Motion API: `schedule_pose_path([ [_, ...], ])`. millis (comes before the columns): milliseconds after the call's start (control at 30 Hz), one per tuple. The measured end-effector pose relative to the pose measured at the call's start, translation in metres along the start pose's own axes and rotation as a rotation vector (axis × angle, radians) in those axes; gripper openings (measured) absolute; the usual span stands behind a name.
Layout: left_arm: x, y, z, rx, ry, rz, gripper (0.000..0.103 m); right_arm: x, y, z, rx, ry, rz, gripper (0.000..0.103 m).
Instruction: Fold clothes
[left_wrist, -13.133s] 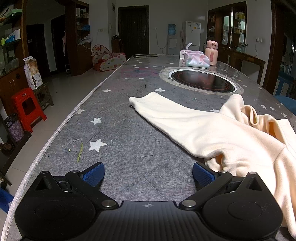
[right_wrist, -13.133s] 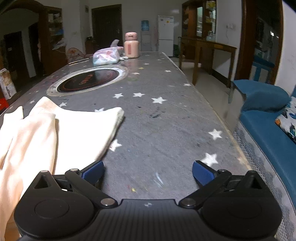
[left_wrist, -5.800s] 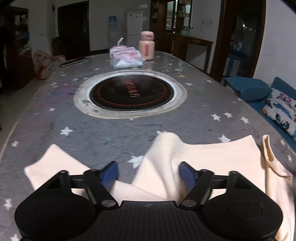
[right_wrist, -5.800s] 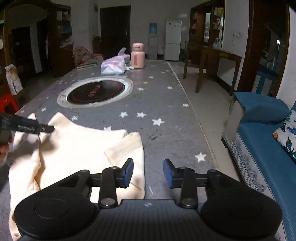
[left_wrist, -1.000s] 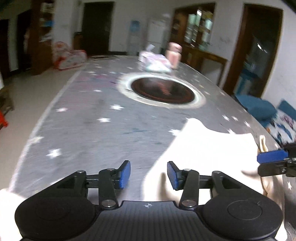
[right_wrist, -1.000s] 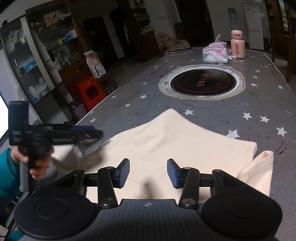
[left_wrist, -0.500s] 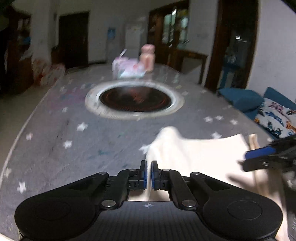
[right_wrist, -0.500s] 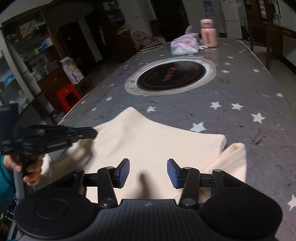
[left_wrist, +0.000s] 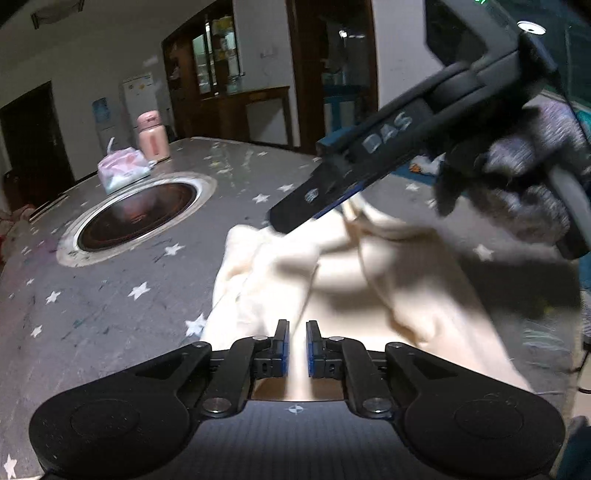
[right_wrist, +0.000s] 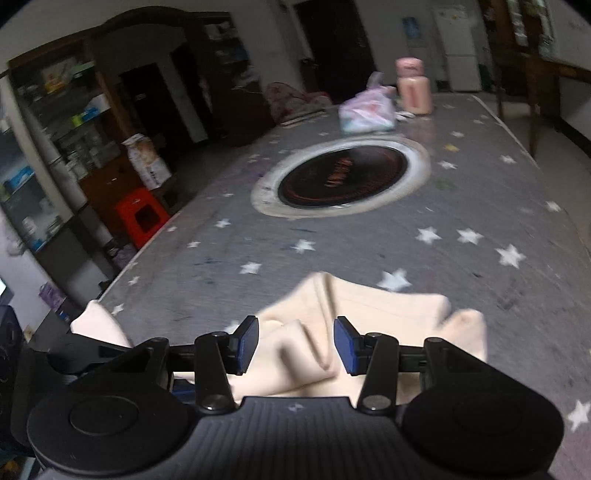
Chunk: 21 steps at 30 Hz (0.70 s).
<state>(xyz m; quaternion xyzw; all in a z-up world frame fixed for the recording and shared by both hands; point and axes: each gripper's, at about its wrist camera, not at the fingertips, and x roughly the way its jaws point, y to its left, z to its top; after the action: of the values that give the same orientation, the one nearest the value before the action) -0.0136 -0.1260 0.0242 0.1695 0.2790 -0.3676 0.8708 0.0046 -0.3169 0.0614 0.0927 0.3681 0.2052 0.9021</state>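
Opening since pinching shut: left tongs (left_wrist: 297, 345) around bunched garment (left_wrist: 332, 280).

We counted one cream garment (left_wrist: 369, 288), two hand-held grippers (left_wrist: 296, 343) (right_wrist: 295, 345), one round hob (right_wrist: 341, 177), one pink flask (right_wrist: 413, 86), one plastic bag (right_wrist: 365, 110) and one red stool (right_wrist: 142, 218).

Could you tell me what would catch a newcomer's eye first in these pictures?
The cream garment lies bunched on the starry table, with a fold between the nearly closed left gripper. The right gripper hangs open above the cloth. Beyond sits a round inset cooktop, with a pink flask at the far end.
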Motion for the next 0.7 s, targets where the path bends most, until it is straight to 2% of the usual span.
schedule_pose_path([
  [133, -0.005, 0.013, 0.012, -0.028, -0.029, 0.062, 0.018, 0.005, 0.004, -0.001, -0.009, 0.002, -0.013, 0.047],
  [200, 0.002, 0.022, 0.019, -0.061, -0.018, 0.093, 0.026, 0.006, -0.003, -0.004, 0.021, 0.006, -0.033, 0.047],
  [267, 0.016, 0.026, 0.024, -0.076, 0.007, 0.089, 0.041, 0.006, -0.011, -0.008, 0.051, 0.013, -0.057, 0.047],
  [333, 0.028, 0.025, 0.026, -0.058, 0.020, 0.088, 0.040, 0.005, -0.019, -0.012, 0.071, 0.019, -0.075, 0.047],
  [400, 0.037, 0.023, 0.028, -0.040, 0.026, 0.069, 0.039, 0.004, -0.024, -0.016, 0.078, 0.024, -0.091, 0.047],
  [467, 0.040, 0.018, 0.027, -0.010, 0.018, 0.053, 0.018, 0.003, -0.029, -0.017, 0.079, 0.026, -0.104, 0.047],
  [500, 0.041, 0.016, 0.027, 0.003, 0.014, 0.047, 0.012, 0.003, -0.032, -0.017, 0.080, 0.027, -0.110, 0.047],
  [633, 0.034, 0.029, 0.028, -0.050, -0.016, 0.109, 0.009, 0.004, -0.037, -0.014, 0.077, 0.030, -0.123, 0.047],
  [700, 0.027, 0.043, 0.029, -0.091, -0.039, 0.171, 0.009, 0.005, -0.040, -0.013, 0.072, 0.034, -0.134, 0.047],
])
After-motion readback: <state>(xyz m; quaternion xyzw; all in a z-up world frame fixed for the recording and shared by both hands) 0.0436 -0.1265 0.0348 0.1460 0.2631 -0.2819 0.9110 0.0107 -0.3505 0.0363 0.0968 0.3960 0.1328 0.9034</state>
